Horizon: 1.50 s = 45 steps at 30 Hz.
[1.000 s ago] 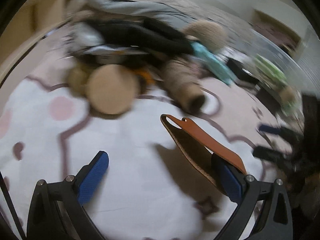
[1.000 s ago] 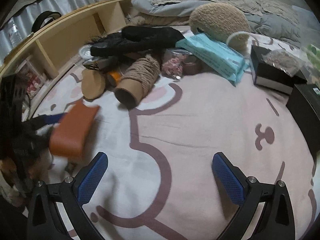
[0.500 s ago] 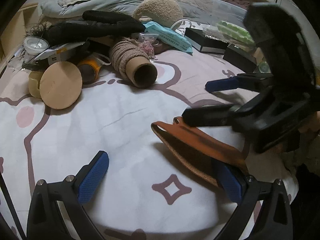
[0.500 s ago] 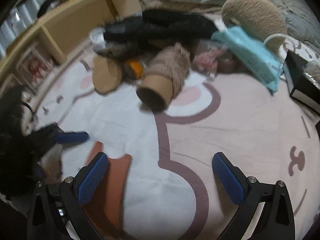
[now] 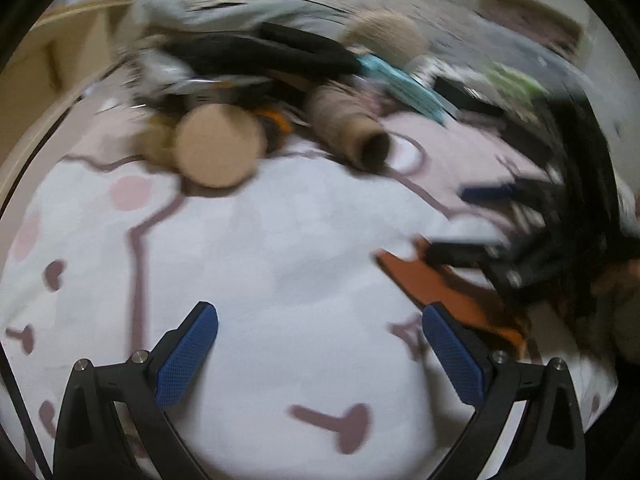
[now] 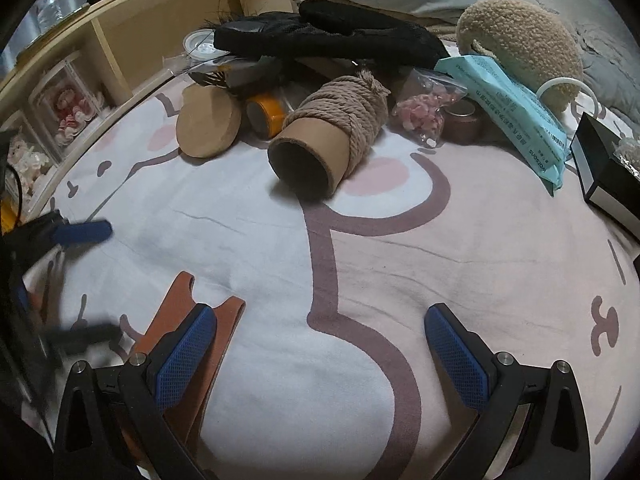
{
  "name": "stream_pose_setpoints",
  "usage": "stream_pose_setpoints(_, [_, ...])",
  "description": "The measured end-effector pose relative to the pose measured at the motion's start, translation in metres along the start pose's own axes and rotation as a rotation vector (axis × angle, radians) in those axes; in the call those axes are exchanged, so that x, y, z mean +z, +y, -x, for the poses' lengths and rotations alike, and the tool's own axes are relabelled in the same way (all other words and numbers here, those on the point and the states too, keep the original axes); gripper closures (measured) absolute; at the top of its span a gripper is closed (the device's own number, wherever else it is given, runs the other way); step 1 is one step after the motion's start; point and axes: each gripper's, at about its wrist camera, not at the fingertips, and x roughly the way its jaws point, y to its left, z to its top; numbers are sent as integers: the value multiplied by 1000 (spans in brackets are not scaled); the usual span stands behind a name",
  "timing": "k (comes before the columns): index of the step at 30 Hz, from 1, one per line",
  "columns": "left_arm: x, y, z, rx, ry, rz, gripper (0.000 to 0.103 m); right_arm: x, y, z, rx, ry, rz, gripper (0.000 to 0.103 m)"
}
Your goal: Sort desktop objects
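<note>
Leather pouch lies flat on the bed, under my right gripper's left finger; both grippers released, left gripper empty too. Risk I see: fingers skidding off that thin pouch, snagging sheet instead.

The left gripper has its jaws spread wide, the blue pads at roughly seven and five o'clock of its own wrist view, with nothing between them. The right gripper is likewise wide apart and grips nothing. Each shows in the other's camera: the left one as a dark smear at nine o'clock of the right view, the right one at three o'clock of the left view, too blurred to read, though its fingers seem parted.
</note>
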Motion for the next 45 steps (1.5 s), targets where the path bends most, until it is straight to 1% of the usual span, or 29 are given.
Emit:
stream_pose_setpoints(2, [13, 16, 0, 26, -19, 70, 0, 0, 1, 0, -7, -6, 3, 0])
stream_pose_setpoints(4, [33, 29, -4, 77, -36, 125, 0, -2, 1, 1, -12, -15, 6, 0])
stream_pose_setpoints(9, [78, 41, -19, 153, -109, 151, 0, -2, 1, 1, -14, -28, 7, 0])
stream_pose_setpoints(11, [92, 43, -26, 164, -134, 169, 0, -3, 5, -1, -30, -35, 15, 0])
stream_pose_setpoints(13, [101, 43, -34, 158, -147, 183, 0, -3, 7, -2, -42, -40, 23, 0])
stream_pose_setpoints(15, [105, 42, -40, 161, -150, 190, 2, -4, 6, -2, -43, -44, 23, 0])
stream_pose_setpoints(16, [107, 42, -45, 181, -141, 201, 7, -4, 6, -2, -41, -46, 22, 0])
stream_pose_setpoints(17, [106, 43, -47, 185, -133, 209, 17, -4, 5, -2, -41, -47, 22, 0])
stream_pose_setpoints(18, [106, 42, -50, 183, -123, 216, 21, -4, 5, -2, -41, -48, 22, 0])
stream_pose_setpoints(21, [101, 49, -57, 194, -87, 250, 27, -3, 4, -2, -39, -51, 22, 0])
stream_pose_setpoints(22, [98, 52, -60, 199, -72, 261, 32, -3, 3, -2, -39, -51, 21, 0])
stream_pose_setpoints(23, [96, 53, -61, 196, -64, 266, 33, -3, 3, -2, -39, -52, 21, 0])
stream_pose_setpoints(25, [92, 53, -60, 187, -73, 270, 34, -3, 2, -2, -38, -53, 21, 0])
stream_pose_setpoints(30, [85, 42, -46, 176, -66, 222, 34, -2, 0, -2, -34, -55, 18, 0])
stream_pose_setpoints(32, [81, 41, -39, 151, -52, 237, 34, -3, -1, -1, -33, -55, 18, 0])
stream_pose_setpoints(34, [78, 41, -29, 103, -37, 264, 34, -2, -1, -2, -32, -55, 17, 0])
stream_pose_setpoints(36, [75, 35, -13, 64, -31, 265, 34, -2, -2, -2, -31, -55, 17, 0])
stream_pose_setpoints(38, [75, 27, -1, 42, -2, 213, 33, -2, -3, -1, -32, -55, 17, 0])
stream_pose_setpoints(40, [70, 16, 8, 61, 5, 157, 32, -3, -3, -1, -32, -55, 17, 0])
stream_pose_setpoints(41, [68, 14, 10, 78, 0, 142, 20, -2, -3, -1, -32, -55, 17, 0])
stream_pose_setpoints(43, [65, 8, 10, 149, -26, 113, 5, -3, -4, -1, -32, -55, 17, 0])
stream_pose_setpoints(45, [61, 9, 7, 179, -24, 94, 5, -3, -4, -1, -32, -55, 17, 0])
